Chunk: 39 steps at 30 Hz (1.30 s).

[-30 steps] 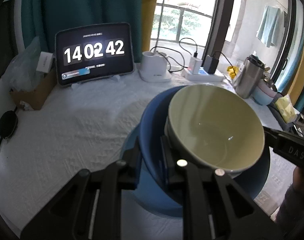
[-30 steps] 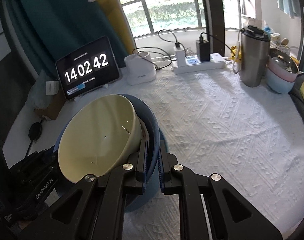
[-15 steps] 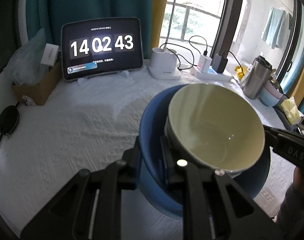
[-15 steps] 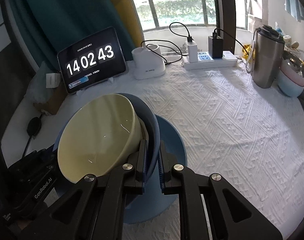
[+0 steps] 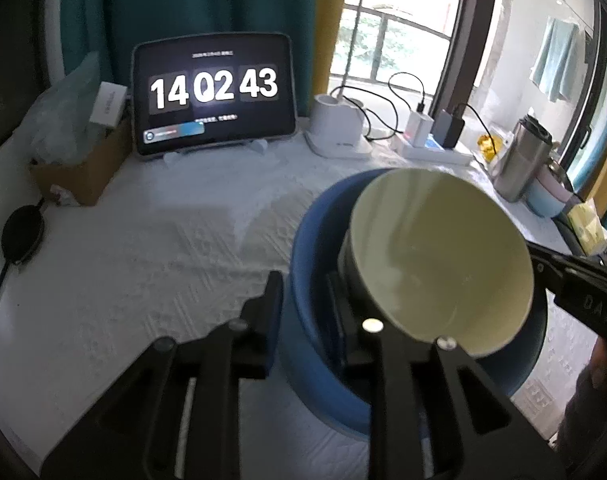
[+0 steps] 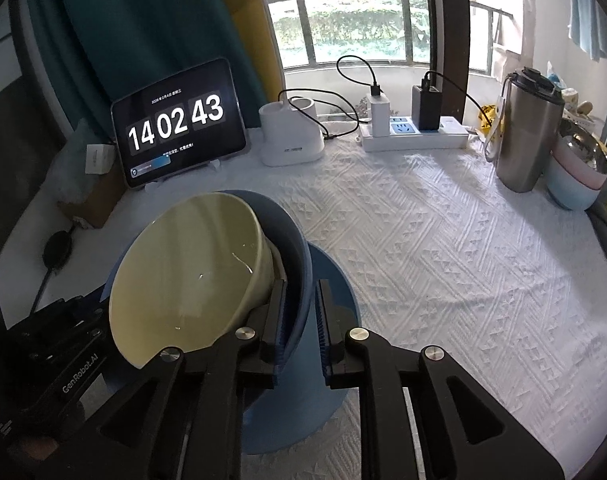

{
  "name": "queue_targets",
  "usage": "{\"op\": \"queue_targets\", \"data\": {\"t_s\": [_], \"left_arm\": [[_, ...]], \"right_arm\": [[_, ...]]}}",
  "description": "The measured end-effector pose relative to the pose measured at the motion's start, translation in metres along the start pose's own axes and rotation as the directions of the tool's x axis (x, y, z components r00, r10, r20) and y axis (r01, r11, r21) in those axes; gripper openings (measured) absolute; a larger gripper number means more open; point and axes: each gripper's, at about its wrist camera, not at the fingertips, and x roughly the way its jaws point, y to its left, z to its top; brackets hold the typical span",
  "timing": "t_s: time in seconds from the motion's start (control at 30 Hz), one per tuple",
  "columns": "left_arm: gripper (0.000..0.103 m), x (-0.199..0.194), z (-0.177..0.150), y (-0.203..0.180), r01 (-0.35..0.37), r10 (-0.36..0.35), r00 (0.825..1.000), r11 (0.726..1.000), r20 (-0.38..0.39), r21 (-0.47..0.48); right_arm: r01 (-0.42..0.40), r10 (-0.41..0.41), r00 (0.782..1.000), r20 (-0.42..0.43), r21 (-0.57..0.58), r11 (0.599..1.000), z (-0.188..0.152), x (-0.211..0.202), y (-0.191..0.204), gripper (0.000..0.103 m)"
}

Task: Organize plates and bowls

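Here the left hand-held gripper [image 5: 303, 300] and right hand-held gripper [image 6: 301, 304] straddle opposite rims of the blue bowl [image 6: 299, 264], jaws opening to release it, cream bowl [image 6: 191, 276] nested inside, onto the blue plate [image 6: 335, 280] on the bench [image 6: 443, 260].

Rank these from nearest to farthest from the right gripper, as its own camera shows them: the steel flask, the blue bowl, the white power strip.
1. blue bowl, its rim between the right gripper's opening jaws.
2. steel flask, far right.
3. white power strip, back by the window; close to the flask's range.
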Motion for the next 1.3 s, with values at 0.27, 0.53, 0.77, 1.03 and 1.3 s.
{"op": "queue_targets", "data": {"t_s": [0.27,0.53,0.77,1.03,1.3], "left_arm": [[0.027,-0.015,-0.002,0.000,-0.009,0.009,0.999,1.000,0.036,0.000],[0.046,-0.037,-0.006,0.001,-0.019,0.020,0.995,1.000,0.094,-0.009],[0.054,-0.057,-0.014,-0.004,-0.006,0.005,0.993,1.000,0.121,0.007],[0.059,-0.080,-0.026,-0.011,0.026,-0.028,0.988,0.999,0.151,0.019],[0.069,-0.101,-0.038,-0.018,0.051,-0.056,0.983,0.998,0.172,0.031]], "right_arm": [[0.020,-0.019,0.999,0.034,-0.023,1.000,-0.001,-0.011,0.002,0.036],[0.028,-0.026,0.998,0.055,-0.031,0.999,-0.007,-0.027,0.005,0.038],[0.030,-0.028,0.997,0.075,-0.028,0.999,-0.017,-0.044,0.008,0.039],[0.041,-0.038,0.995,0.094,-0.032,0.999,-0.031,-0.063,0.009,0.039],[0.051,-0.047,0.992,0.121,-0.030,0.998,-0.044,-0.084,0.011,0.040]]}}
